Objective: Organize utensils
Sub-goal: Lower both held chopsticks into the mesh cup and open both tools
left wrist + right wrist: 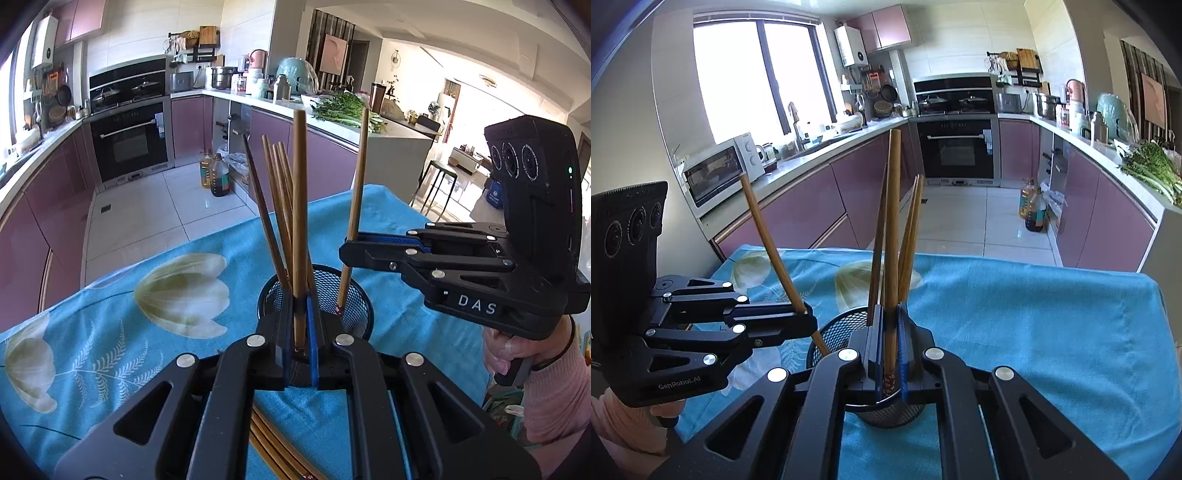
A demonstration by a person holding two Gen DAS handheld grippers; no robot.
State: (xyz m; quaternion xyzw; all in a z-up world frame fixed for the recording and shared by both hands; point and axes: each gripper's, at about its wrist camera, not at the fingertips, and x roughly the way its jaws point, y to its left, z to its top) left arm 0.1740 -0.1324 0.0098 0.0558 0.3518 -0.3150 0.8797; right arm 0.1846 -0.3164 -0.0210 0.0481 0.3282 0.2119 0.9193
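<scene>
A: Status on the chopsticks?

B: Black mesh cup stands on the tabletop, on the blue flowered cloth. Several chopsticks already stand in it, leaning toward the far left. Two more are going in, one per hand.

A: Grip state?

B: Left gripper: fingers together, clamped on one chopstick, held nearly upright, lower end down at the cup's near rim. Right gripper: same, fingers pinched on its own chopstick, patterned tip low between the pads, just above the cup's near edge.

A: Are the tips inside the cup?

B: In the left view the right hand's stick has its tip inside the rim, on the right side of the mesh. From the right view, the left hand's stick crosses the rim on the left, leaning away to the far left. How deep either sits I can't tell; the fingers hide the bottom.

A: So which step is this?

B: Insertion, I'd say. Both sticks lined up over or in the mouth, neither released.

A: Next move?

B: Probably lower until the tips pass well below the rim, then part the fingers and let them drop against the standing bunch. Needs both sticks kept steep so they don't catch the mesh or lever the cup over. The two grippers are close together above the cup, so let go of one at a time.

A: Anything left?

B: More chopsticks lying on the cloth at the near edge, under the left gripper. Those are still to go in.
</scene>
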